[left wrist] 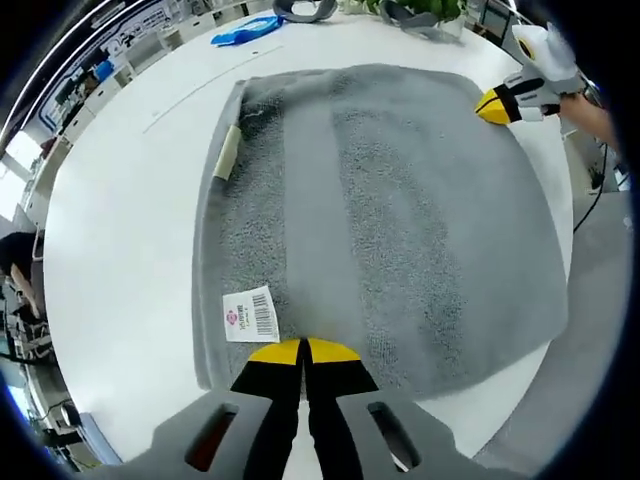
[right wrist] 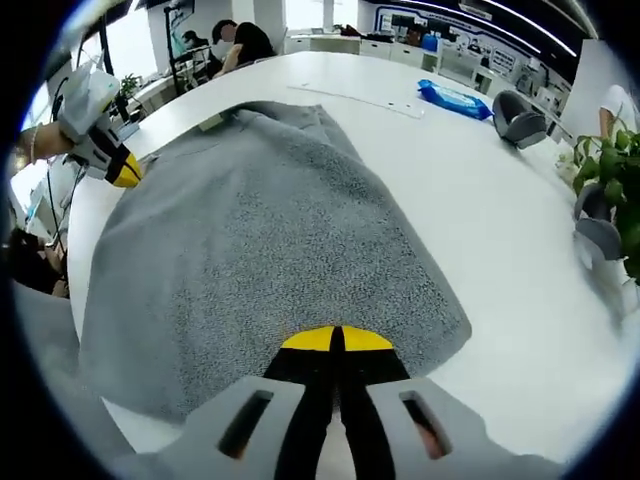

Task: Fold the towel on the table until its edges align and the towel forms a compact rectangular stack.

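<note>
Left gripper view: grey towel [left wrist: 380, 220] lies spread flat on the white table [left wrist: 130, 230], barcode label [left wrist: 249, 314] near its near edge. Left gripper [left wrist: 303, 352] sits at that edge, jaws pressed together on the towel. Right gripper view: right gripper [right wrist: 336, 341] likewise clamped on the towel's edge. Blue packet [right wrist: 455, 98] lies well apart beyond.

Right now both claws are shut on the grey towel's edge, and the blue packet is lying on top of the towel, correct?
Not quite. The blue packet lies on the bare white table, apart from the grey towel, beyond its far edge; the left gripper view shows it. The rest holds: the left claw and right claw are each shut on the towel's edge.
</note>
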Available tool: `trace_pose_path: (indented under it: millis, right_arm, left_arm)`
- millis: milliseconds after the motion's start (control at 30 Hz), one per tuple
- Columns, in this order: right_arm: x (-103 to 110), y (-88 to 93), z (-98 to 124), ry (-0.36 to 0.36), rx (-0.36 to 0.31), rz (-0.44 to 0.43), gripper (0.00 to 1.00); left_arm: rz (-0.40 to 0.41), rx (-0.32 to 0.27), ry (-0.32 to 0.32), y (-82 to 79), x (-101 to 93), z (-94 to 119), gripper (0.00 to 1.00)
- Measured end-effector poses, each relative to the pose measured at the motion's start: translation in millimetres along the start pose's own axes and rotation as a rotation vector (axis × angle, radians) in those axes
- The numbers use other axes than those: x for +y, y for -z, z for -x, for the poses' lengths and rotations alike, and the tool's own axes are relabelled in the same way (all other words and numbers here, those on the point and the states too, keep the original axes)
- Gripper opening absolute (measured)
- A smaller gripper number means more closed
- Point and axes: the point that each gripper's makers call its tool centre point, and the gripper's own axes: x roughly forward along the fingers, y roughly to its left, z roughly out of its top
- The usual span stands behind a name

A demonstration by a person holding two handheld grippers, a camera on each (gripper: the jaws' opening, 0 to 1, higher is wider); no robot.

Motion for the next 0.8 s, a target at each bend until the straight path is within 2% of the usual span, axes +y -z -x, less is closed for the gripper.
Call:
trace_pose_path:
  millis: [167, 333, 467, 633, 800]
  right_arm:
    - [3.7, 9.8, 6.3, 0.002, -0.004, -0.008, 0.00]
    - [7.2, 22.2, 14.1, -0.015, 0.020, -0.019, 0.00]
    - [9.2, 30.6, 20.2, -0.022, 0.013, -0.078, 0.00]
    - [15.3, 38.1, 25.1, -0.018, 0.022, -0.077, 0.00]
    - [18.8, 43.8, 28.6, -0.017, 0.043, -0.082, 0.00]
  left_arm:
    - [0.007, 0.002, 0.002, -2.6, -0.3, -1.0, 0.00]
    - [0.009, -0.009, 0.005, -7.6, -2.4, -2.4, 0.00]
    - [-0.037, 0.000, -0.008, -12.8, -5.6, -3.3, 0.00]
    - [-0.046, 0.034, 0.010, -15.6, -4.9, -4.9, 0.00]
    - [-0.077, 0.031, 0.029, -18.2, -5.1, -5.8, 0.00]
